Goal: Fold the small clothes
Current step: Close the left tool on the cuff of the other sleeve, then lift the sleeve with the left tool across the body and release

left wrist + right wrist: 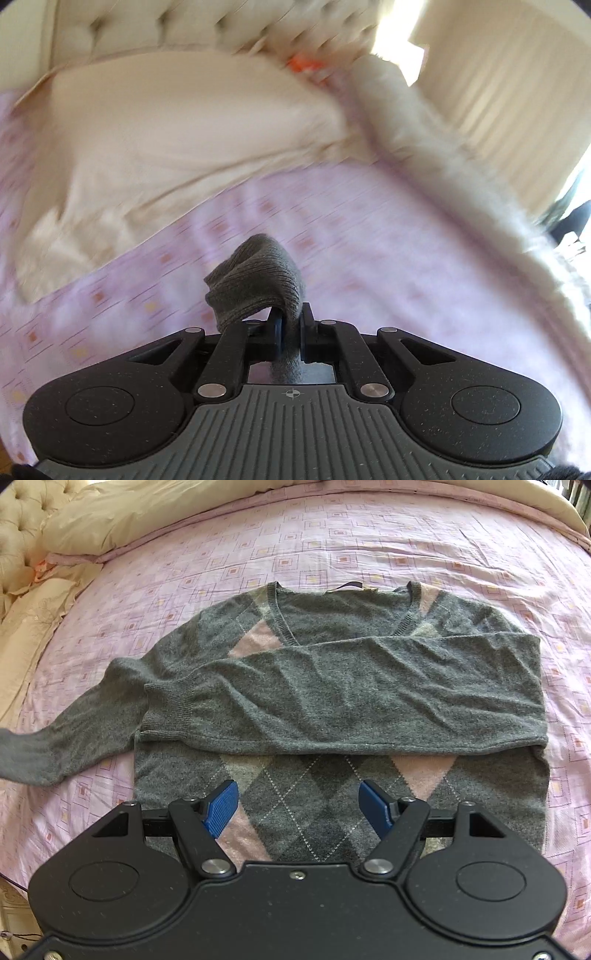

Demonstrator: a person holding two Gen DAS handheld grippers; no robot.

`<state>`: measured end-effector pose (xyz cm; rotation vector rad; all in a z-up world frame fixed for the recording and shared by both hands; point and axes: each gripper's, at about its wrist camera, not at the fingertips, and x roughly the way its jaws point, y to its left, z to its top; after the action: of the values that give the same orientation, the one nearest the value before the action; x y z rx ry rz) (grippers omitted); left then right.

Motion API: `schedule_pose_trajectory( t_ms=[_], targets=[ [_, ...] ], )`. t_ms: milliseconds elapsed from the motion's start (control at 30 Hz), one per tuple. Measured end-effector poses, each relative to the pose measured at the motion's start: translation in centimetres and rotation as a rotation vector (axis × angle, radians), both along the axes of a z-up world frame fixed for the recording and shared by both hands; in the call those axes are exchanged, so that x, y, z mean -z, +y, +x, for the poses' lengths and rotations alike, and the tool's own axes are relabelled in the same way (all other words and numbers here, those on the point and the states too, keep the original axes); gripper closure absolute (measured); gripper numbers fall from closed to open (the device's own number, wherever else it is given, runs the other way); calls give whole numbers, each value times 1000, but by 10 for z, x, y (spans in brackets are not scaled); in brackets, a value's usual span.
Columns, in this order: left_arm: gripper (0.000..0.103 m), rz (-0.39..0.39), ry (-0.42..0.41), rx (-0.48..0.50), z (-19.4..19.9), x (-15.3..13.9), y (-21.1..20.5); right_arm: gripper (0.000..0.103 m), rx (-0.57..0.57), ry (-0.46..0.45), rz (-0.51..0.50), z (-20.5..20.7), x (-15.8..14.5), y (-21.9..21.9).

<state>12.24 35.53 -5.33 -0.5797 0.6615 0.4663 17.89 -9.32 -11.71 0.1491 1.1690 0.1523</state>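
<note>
A grey V-neck sweater (332,686) with pink and grey argyle diamonds lies flat on the bed. One sleeve (369,694) is folded across its chest, with the cuff at the left. The other sleeve (74,731) stretches off to the left edge of the right wrist view. My right gripper (298,805) hovers open over the sweater's lower hem, nothing between its blue pads (221,806). My left gripper (291,332) is shut on the grey ribbed sleeve cuff (258,280), which bunches above its fingers. The left wrist view is blurred.
A pink bedsheet (369,546) with small square prints covers the bed. Cream pillows (129,513) and a tufted headboard (18,524) lie at the far left. A cream duvet (184,129) and fluffy blanket edge (424,147) show in the left wrist view.
</note>
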Motion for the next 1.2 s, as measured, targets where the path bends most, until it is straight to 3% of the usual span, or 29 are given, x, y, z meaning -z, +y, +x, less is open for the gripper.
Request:
schedule_pose_trajectory(
  t_ms=[267, 500, 767, 1000, 1033, 1133, 1200],
  targets=[
    [96, 97, -203, 223, 22, -96, -101, 28, 16, -7, 56, -9, 2, -36],
    [95, 98, -295, 464, 53, -126, -214, 28, 75, -14, 105, -21, 1, -88],
    [95, 33, -231, 696, 105, -73, -345, 28, 152, -15, 124, -33, 1, -147],
    [94, 93, -42, 857, 133, -3, -424, 28, 184, -9, 120, -35, 1, -185],
    [92, 103, -3, 877, 135, 7, -430, 28, 187, -7, 120, -35, 2, -189],
    [59, 141, 111, 943, 132, 28, -443, 28, 193, -3, 124, -33, 4, -194],
    [58, 173, 126, 995, 123, 33, -447, 28, 191, 0, 126, -31, 6, -194]
  ],
)
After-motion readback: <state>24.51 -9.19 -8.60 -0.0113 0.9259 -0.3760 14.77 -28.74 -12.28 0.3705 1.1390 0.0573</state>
